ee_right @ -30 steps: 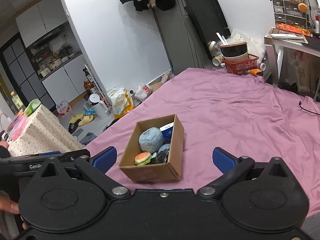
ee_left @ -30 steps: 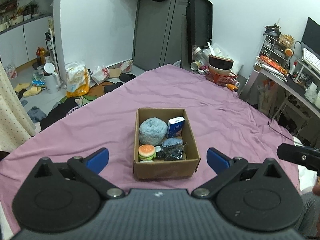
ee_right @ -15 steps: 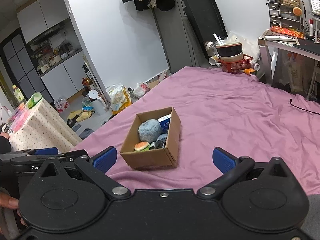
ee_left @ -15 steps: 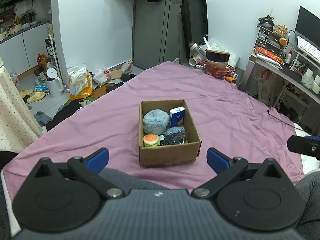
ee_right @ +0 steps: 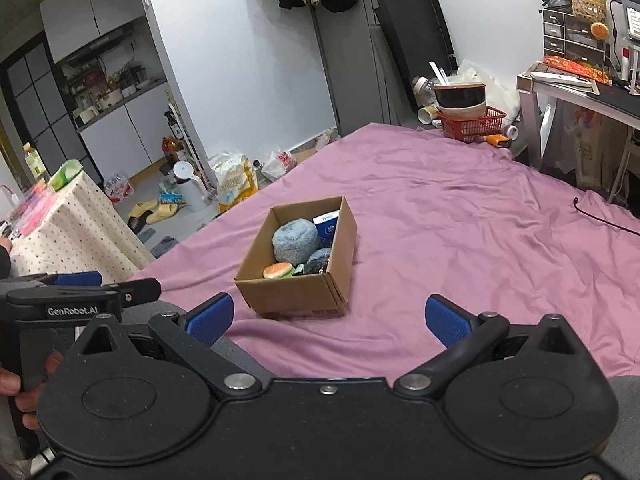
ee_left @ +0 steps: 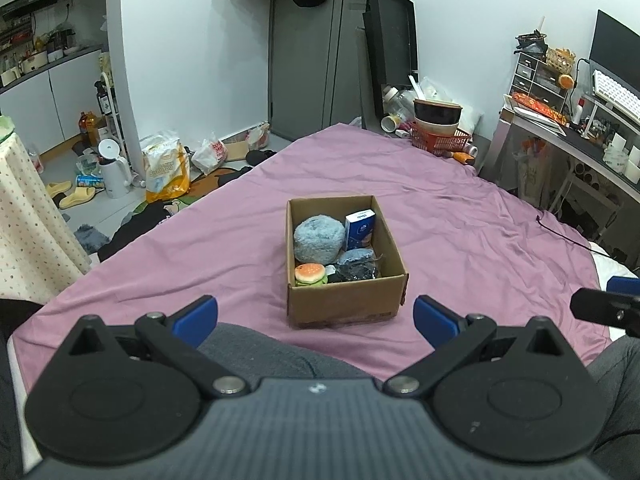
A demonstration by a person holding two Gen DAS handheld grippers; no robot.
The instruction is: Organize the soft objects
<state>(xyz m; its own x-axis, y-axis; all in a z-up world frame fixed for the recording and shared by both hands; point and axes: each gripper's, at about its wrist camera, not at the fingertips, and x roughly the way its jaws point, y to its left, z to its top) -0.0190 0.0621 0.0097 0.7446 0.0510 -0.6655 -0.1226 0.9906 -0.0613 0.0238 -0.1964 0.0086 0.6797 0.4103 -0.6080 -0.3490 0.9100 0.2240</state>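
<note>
Both fingers of the left gripper [ee_left: 315, 316] are spread wide and hold nothing, and the fingers of the right gripper [ee_right: 329, 317] are spread wide and empty too. Each gripper is near the cardboard box [ee_left: 345, 300], but apart from it. The box stands on the purple bed sheet [ee_left: 460, 216]. Inside it lie a fluffy blue ball [ee_left: 319, 238], a blue tissue pack [ee_left: 359, 230] standing against the right wall, a small burger toy [ee_left: 309, 274] and a dark pouch [ee_left: 356, 270] at the near wall.
</note>
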